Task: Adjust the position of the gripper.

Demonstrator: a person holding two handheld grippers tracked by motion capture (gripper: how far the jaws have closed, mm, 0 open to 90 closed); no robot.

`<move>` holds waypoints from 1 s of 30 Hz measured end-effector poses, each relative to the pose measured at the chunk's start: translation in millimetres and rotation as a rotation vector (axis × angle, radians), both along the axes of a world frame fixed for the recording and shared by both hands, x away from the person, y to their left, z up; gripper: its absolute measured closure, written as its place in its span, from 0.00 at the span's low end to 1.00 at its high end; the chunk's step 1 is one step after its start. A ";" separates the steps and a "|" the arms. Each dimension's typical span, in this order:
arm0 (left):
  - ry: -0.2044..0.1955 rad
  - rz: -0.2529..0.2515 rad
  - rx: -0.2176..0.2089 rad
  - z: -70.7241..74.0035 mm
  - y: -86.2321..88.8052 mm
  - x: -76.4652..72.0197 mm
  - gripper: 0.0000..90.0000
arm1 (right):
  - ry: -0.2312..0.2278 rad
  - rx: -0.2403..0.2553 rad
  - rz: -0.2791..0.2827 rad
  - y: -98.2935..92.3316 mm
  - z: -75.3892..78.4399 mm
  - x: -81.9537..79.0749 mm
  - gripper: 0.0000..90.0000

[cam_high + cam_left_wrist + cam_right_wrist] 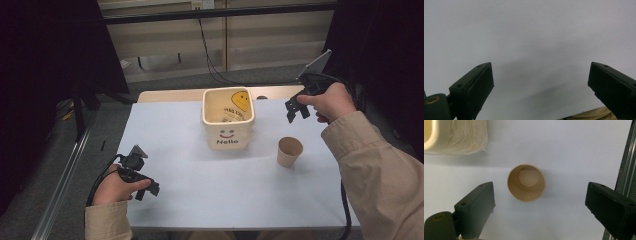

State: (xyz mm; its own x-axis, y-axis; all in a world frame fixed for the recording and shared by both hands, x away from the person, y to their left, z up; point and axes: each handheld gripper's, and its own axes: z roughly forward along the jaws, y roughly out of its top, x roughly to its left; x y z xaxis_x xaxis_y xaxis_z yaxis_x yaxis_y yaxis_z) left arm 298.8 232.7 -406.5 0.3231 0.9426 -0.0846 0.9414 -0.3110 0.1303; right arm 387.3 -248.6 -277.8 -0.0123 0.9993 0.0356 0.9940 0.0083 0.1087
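One table [200, 200] carries two things: one cream bin [228, 120] with a smiley and "Hello" on its front, and one paper cup [289, 151], upright and empty, near the bin toward the person's right. There are two grippers. The right gripper [297, 111] hangs above the cup, jaws wide apart, holding nothing. The left gripper [147, 190] sits low over bare tabletop near the front left, jaws also wide and empty.
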 end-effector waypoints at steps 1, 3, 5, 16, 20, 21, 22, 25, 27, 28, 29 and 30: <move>0.000 0.000 0.000 0.0 0.0 0.0 0.07 | 0.004 0.001 -0.005 1.3 1.7 0.3 0.10; 0.007 -0.007 0.001 0.0 0.4 0.1 0.07 | 0.006 0.008 -0.007 3.2 4.4 0.4 0.10; 0.004 -0.014 0.006 0.5 1.1 0.5 0.07 | 0.016 -0.005 -0.003 4.4 7.8 1.0 0.10; 0.004 -0.017 0.012 0.1 2.1 0.6 0.07 | -0.003 -0.005 0.003 12.0 18.6 2.1 0.10; 0.010 -0.014 0.009 1.0 2.2 -0.3 0.07 | 0.004 -0.011 0.009 15.9 19.5 2.6 0.10; 0.006 -0.015 0.010 0.8 2.6 -0.3 0.07 | 0.001 -0.004 0.008 16.6 18.9 2.7 0.09; 0.002 -0.008 0.008 0.7 2.3 -0.5 0.07 | -0.003 -0.005 0.012 17.5 18.0 2.5 0.09; 0.010 -0.019 0.008 2.3 2.5 0.4 0.07 | 0.006 -0.015 0.019 19.7 18.3 2.6 0.09; 0.003 -0.017 0.009 1.9 1.9 0.3 0.07 | 0.008 -0.016 0.018 20.7 18.5 2.5 0.09; 0.002 -0.021 0.011 1.7 1.8 0.4 0.07 | 0.004 -0.018 0.018 20.6 18.2 2.7 0.09; 0.002 -0.021 0.011 1.7 1.8 0.4 0.07 | -0.001 -0.015 0.018 20.3 16.6 2.6 0.09; 0.005 -0.020 0.010 0.9 1.6 0.3 0.07 | -0.005 -0.018 0.015 20.5 15.6 3.1 0.09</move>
